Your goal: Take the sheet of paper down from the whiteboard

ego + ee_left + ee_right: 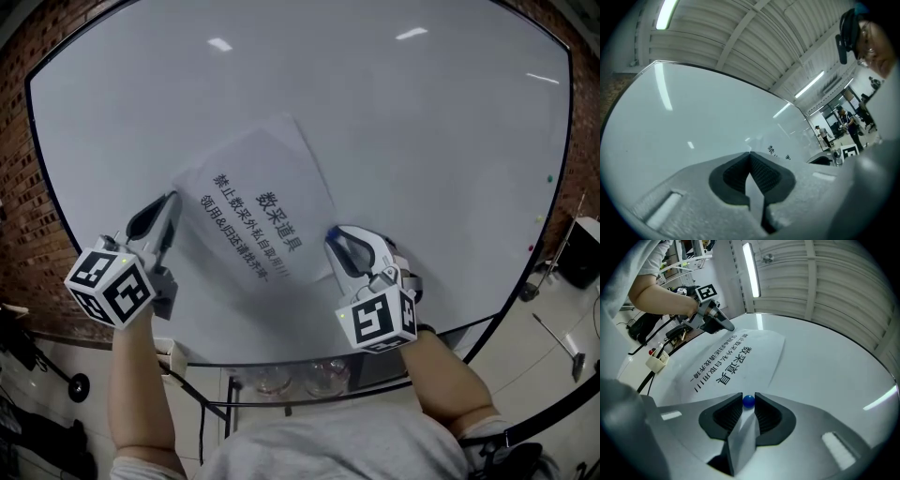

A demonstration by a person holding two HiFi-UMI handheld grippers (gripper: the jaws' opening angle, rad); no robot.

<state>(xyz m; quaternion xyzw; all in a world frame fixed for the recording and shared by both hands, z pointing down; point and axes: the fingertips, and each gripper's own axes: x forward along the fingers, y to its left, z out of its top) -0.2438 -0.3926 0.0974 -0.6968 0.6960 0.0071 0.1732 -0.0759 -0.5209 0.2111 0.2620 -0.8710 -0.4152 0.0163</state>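
A person stands close to a large whiteboard (422,141) that fills most of the head view, with a gripper in each hand. The sheet of paper (258,202), printed with black Chinese characters, lies tilted against the board at the centre of the frame. Its top leans toward the upper right.

At lower left, the left gripper (167,208) reaches the sheet's left edge. Its own view shows the jaws fully together, with the paper's edge at their tips.

At lower right, the right gripper (336,240) meets the sheet's lower right corner. Its own view shows the jaws drawn narrow around a small blue magnet (748,401), which sits between the pads on the paper. A marker cube (378,319) rides on the back of that gripper.

A red brick wall (19,234) borders the board at far left.
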